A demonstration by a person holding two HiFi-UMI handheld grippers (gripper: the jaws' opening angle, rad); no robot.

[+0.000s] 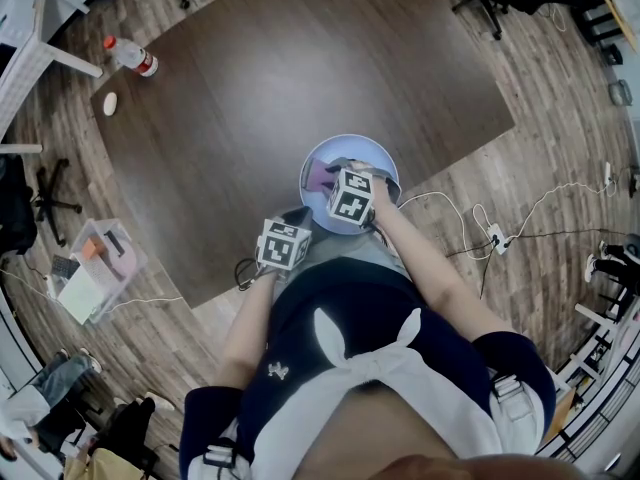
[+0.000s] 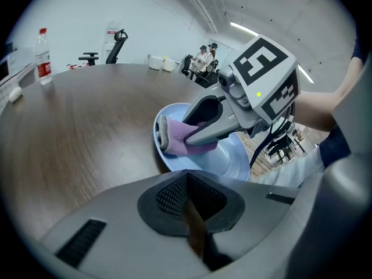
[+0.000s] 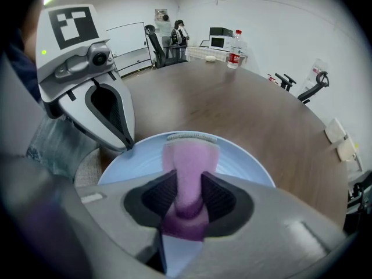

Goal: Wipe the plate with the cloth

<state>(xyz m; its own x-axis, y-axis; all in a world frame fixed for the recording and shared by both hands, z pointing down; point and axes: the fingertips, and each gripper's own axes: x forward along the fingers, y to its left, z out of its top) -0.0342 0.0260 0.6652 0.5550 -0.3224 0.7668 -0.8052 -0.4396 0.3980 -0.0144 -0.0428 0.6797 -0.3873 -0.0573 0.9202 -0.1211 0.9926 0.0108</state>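
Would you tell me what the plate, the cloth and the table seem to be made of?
Pale blue plate: smooth, faintly glossy; likely ceramic or melamine.
Purple cloth: soft fleecy fabric, probably microfibre, grey stitched edge.
Dark table: matte wood-grain surface, perhaps laminate.

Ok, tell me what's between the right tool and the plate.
The purple cloth: the right tool pinches it, and it lies on the plate, seen in the right gripper view.

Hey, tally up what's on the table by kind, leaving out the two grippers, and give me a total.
Blue plate: 1
Purple cloth: 1
Water bottle: 1
White containers at the far end: 2
Small white object near the bottle: 1
Total: 6
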